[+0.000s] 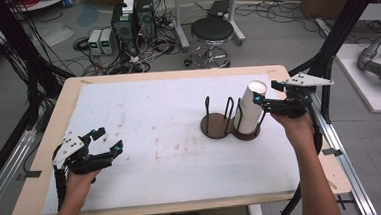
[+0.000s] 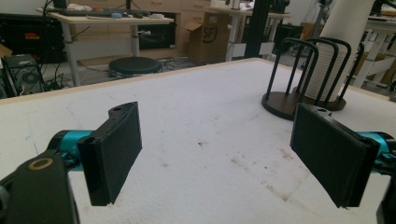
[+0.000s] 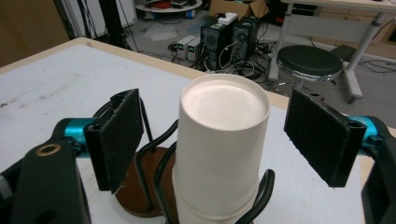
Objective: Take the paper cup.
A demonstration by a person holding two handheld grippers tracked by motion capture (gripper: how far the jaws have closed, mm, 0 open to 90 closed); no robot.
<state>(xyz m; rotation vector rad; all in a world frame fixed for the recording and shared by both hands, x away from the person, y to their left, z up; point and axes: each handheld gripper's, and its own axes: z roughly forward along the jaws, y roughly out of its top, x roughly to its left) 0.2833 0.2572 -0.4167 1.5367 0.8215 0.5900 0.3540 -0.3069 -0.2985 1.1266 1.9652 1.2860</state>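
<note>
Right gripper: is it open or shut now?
Open. In its own view the right gripper has both pads wide apart, one on each side of the cup stack, neither touching it.

The table is being seen as pale wood at its rim, and it is being covered by a white matt sheet, slightly rough and marked with brownish stains. The stack of cups is being shown as white matt paper with a smooth wall. The holder is being made up of dark brown wooden discs and thin black glossy metal hoops. The pads of the left gripper are being seen as black, matt and finely textured, on smooth teal metallic parts.
</note>
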